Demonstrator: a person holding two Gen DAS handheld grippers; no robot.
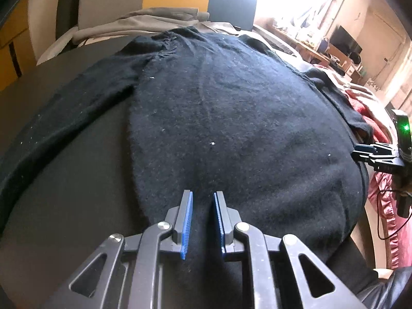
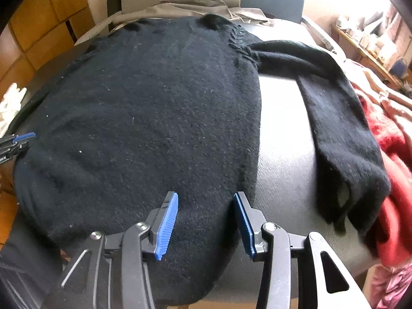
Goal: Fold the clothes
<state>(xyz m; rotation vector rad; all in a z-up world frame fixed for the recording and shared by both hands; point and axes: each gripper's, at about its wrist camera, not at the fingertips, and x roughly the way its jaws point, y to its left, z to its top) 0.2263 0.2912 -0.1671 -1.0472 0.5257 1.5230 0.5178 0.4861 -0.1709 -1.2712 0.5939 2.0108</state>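
Black claw (image 1: 202, 200), blue ribbed pads (image 1: 187, 221), silver screws

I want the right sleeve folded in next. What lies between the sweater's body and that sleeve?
Only bare table between the sweater's body and the right sleeve, shown in the right wrist view.

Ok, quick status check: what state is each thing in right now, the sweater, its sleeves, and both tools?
Black sweater: spread flat on the dark table, unfolded.
Right-hand sleeve: stretched out sideways, cuff hanging off the table edge.
Other sleeve: lying out along the table.
Left tool: over the hem, narrow gap, nothing gripped.
Right tool: open, over the hem corner, not gripping.
Grey garment: crumpled at the far end.
Red clothes: heaped beside the table.
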